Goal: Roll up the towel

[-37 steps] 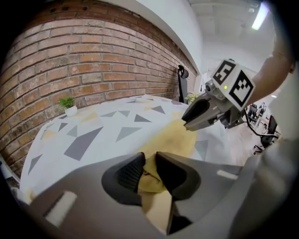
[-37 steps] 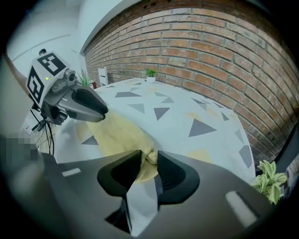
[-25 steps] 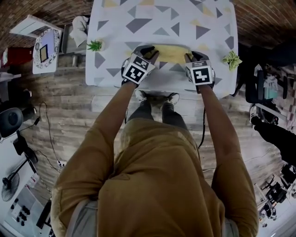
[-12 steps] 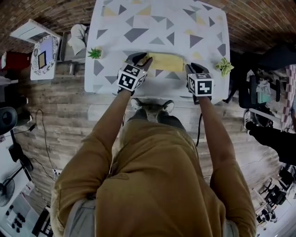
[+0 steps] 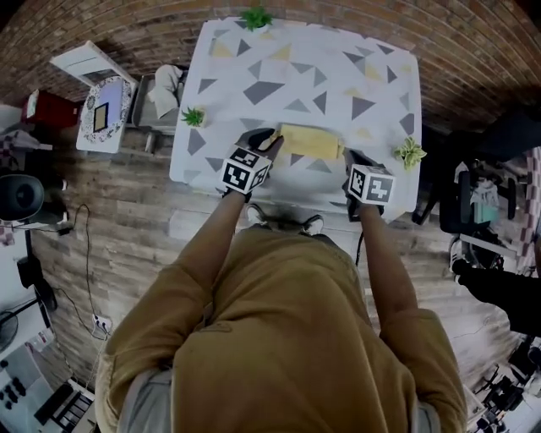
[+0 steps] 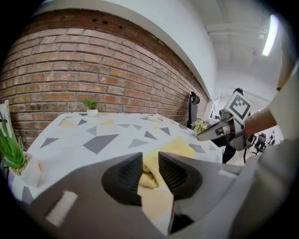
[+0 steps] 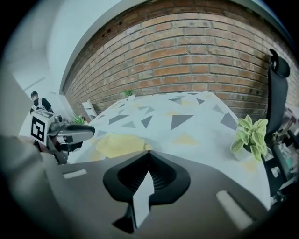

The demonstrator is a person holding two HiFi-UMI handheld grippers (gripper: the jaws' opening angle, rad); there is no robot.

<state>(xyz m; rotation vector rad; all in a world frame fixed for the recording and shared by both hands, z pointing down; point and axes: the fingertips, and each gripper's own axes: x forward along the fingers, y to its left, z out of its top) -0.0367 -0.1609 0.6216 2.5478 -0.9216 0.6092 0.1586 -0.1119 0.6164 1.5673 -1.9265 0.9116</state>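
Observation:
The yellow towel (image 5: 308, 140) lies partly rolled near the front edge of the triangle-patterned table (image 5: 338, 59). My left gripper (image 5: 264, 144) is at the towel's left end. In the left gripper view its jaws (image 6: 150, 157) are shut on a bunched fold of the towel (image 6: 175, 148). My right gripper (image 5: 353, 159) is at the towel's right end. Its jaws (image 7: 148, 152) have just closed and now meet tip to tip. The towel (image 7: 119, 142) ends right at those tips; I cannot tell whether a corner is pinched.
Small potted plants stand at the table's left edge (image 5: 193, 116), far edge (image 5: 255, 17) and right edge (image 5: 411, 152). A white chair (image 5: 165, 84) is left of the table and a black office chair (image 7: 276, 88) is to the right. A brick wall runs behind.
Both grippers have lifted slightly and rolled at the wrist. The right gripper's jaws have closed fully. The left gripper keeps its hold on the towel's left end.

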